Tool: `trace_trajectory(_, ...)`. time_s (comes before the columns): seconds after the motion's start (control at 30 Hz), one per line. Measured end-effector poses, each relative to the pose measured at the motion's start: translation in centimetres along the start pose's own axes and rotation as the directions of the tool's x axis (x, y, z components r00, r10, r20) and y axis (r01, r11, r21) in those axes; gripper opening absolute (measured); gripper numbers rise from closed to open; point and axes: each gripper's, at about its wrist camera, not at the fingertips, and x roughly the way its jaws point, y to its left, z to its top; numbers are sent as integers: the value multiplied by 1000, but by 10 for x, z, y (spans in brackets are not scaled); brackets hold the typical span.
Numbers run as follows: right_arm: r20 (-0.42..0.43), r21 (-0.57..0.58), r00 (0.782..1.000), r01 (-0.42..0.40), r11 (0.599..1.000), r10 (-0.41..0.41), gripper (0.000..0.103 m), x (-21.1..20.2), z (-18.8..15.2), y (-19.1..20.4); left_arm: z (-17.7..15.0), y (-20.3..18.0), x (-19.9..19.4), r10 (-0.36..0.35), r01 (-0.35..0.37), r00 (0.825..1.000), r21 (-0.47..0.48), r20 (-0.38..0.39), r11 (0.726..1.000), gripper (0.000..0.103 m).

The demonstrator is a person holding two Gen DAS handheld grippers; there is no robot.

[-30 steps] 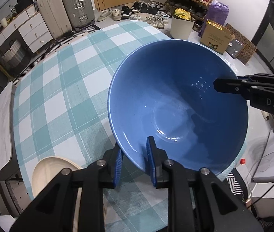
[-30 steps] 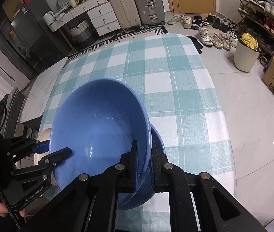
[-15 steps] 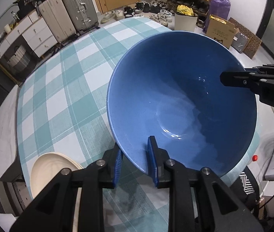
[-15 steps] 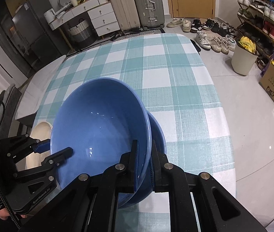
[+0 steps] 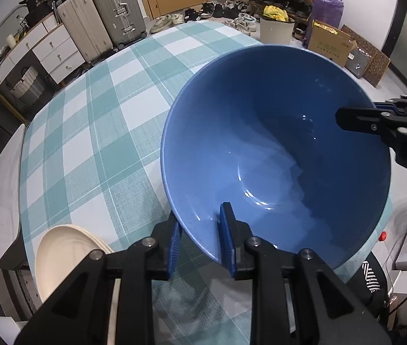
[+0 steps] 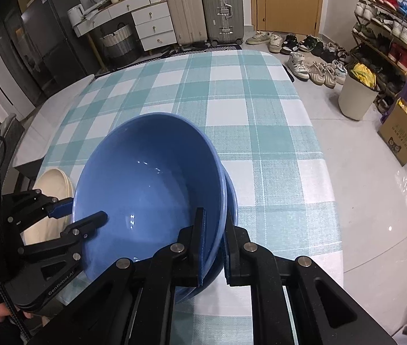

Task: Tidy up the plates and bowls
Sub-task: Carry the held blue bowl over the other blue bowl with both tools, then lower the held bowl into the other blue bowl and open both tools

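Observation:
Two blue bowls are nested; the top bowl [image 5: 275,149] [image 6: 148,189] sits tilted in the lower bowl [image 6: 230,198], whose rim shows at the right. My left gripper [image 5: 199,240] [image 6: 85,211] is shut on the top bowl's near rim, one finger inside and one outside. My right gripper [image 6: 213,244] [image 5: 355,115] is shut on the opposite rims of the bowls. A stack of cream plates [image 5: 62,261] [image 6: 51,198] lies on the checked tablecloth [image 5: 94,132] at the table's left front edge, beside my left gripper.
The table edge [image 6: 312,132] drops to the floor on the right. A white chair or bench [image 5: 2,189] stands by the table's left side. Suitcases [image 6: 206,8], drawers, a bin [image 6: 355,97] and shoes stand farther off.
Both grippers keep their hold on the bowls. The bowls have shifted slightly toward the table's near right edge, and the top bowl is tilted a bit more.

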Motion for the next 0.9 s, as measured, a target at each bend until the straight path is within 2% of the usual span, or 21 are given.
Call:
trace_trajectory(0.17, 15, -51, 999, 33, 998, -32, 12, -1, -3, 8, 0, 0, 5, -15, 15, 1000, -9, -8, 1000, 25)
trace_trajectory(0.33, 14, -44, 1000, 26, 999, -26, 12, -2, -2, 4, -1, -1, 6, -23, 23, 1000, -7, -7, 1000, 28)
trace_trajectory(0.5, 50, -33, 998, 43, 999, -42, 12, -8, -1, 2, 3, 4, 5, -61, 61, 998, -63, -1, 996, 29)
trace_trajectory(0.6, 58, -22, 998, 32, 999, -31, 12, -10, 0, 0, 2, 1, 6, -59, 59, 998, -63, 2, 996, 30)
trace_trajectory(0.73, 72, -31, 997, 44, 999, -41, 12, -14, 1, 0, 2, 4, 9, -91, 90, 996, -88, -6, 992, 30)
trace_trajectory(0.9, 81, -16, 996, 39, 999, -38, 12, -15, 2, -4, 3, 4, 11, -90, 88, 996, -94, -13, 992, 31)
